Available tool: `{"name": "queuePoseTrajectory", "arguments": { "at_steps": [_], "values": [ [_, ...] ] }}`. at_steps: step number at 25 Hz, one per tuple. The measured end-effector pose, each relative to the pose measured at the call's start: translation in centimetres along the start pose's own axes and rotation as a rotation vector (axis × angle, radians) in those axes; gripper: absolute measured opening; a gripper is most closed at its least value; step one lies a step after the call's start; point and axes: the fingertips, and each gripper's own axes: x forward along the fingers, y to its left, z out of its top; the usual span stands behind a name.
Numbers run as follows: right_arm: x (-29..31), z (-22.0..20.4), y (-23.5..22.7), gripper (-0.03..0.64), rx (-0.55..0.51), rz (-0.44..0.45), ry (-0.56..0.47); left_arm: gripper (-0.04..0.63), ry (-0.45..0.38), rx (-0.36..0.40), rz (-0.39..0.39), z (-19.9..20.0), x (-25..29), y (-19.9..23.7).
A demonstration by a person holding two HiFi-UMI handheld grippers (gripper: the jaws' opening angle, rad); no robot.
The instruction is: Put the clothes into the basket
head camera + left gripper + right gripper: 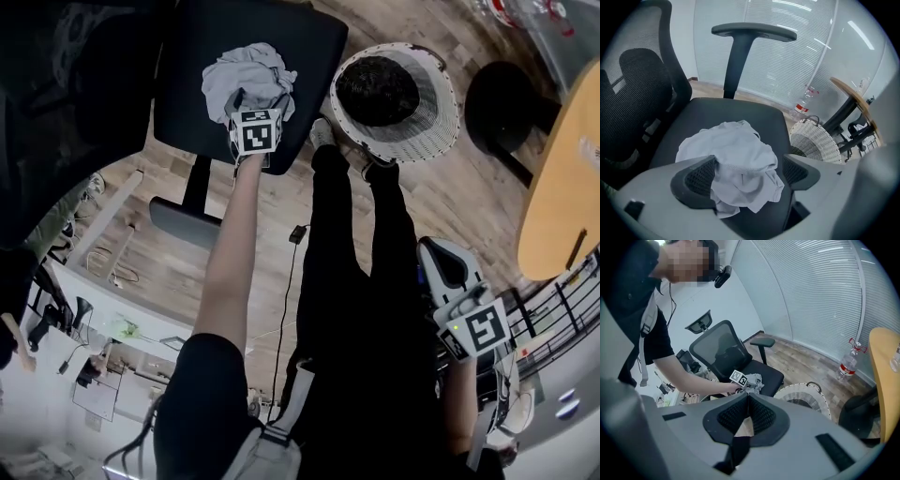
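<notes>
Left gripper view | left gripper [748, 169] jaws apart over garment [731, 147] | right gripper [746, 401] jaws closed

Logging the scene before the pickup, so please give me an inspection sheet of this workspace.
Surface: black chair seat over a wood floor.
Job's things: light grey garment crumpled on the seat; white wicker basket on the floor beside the chair, something dark inside.
Clutter: plastic bottle standing on the floor by the blinds.
Grippers: left tongs open, jaws either side of the garment, not clamped; right tongs shut, empty, held at the person's side.
Cables: one dark cable on the floor by the person's legs.
Surroundings: round wooden table.
</notes>
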Motion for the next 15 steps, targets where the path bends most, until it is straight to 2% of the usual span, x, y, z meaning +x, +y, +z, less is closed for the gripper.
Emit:
{"name": "queuePoseTrajectory", "arguments": {
  "at_steps": [7, 11, 15],
  "values": [
    [0.1, -0.8, -0.4, 0.017, 0.023, -0.005, 0.006, 0.443, 0.019, -0.018, 0.034, -0.9, 2.4, 0.7],
    [0.5, -0.7, -0.3, 0.017, 0.046, 0.005, -0.011, 0.443, 0.03, 0.015, 0.059, -1.4, 3.7, 1.0],
    [0.5, -1.4, -0.4, 0.017, 0.041, -0.006, 0.012, 0.442, 0.049, -0.004, 0.047, -1.9, 4.1, 1.1]
  ]
}}
